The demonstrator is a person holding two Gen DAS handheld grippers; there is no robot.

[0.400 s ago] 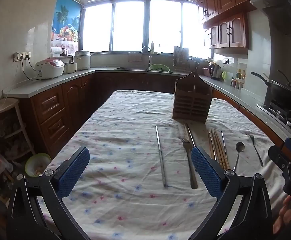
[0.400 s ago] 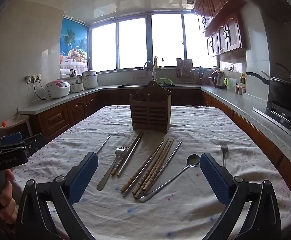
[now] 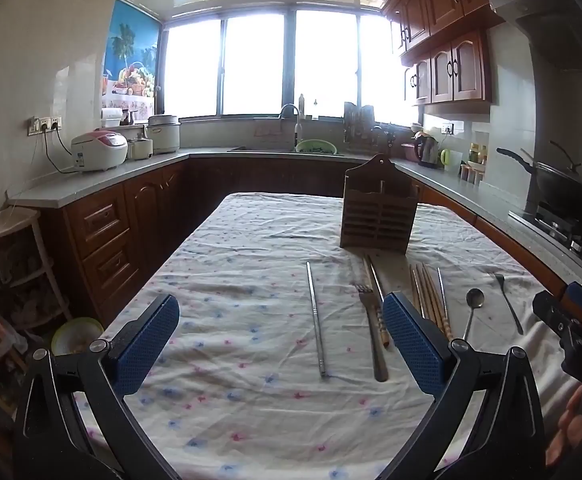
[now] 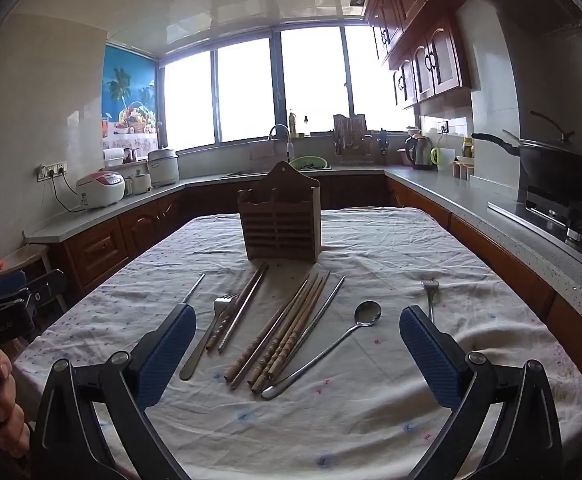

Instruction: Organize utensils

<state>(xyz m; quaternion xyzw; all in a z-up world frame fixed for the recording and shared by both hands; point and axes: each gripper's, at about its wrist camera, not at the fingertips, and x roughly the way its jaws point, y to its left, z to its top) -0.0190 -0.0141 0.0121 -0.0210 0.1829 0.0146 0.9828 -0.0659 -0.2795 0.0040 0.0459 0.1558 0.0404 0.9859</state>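
Little shifted since the earlier frame: both views sit slightly closer to the table, utensils unmoved, jaws equally wide.

Left wrist view. Left gripper spread wide, nothing between the pads, hovering over the near part of the cloth. Lone metal chopstick directly ahead, inside the jaw gap, long axis running away toward the holder. Large fork just right of it, tines far, handle near, lying close by the right pad. Wooden chopsticks, spoon and small fork further right, progressively nearer the other gripper, seen at the right edge.

Right wrist view. Right gripper likewise released, empty. Wooden chopsticks bundled dead ahead between the jaws, near ends toward the camera, far ends angled right toward the holder. Spoon beside them, bowl far, handle near. Small fork by the right pad. Large fork and two more sticks by the left pad.

Judgement: chopstick nearest the left hand, bundle and spoon nearest the right; every long axis roughly in line with the approach, so jaws close across the shafts. Holder upright, well beyond, seemingly empty.
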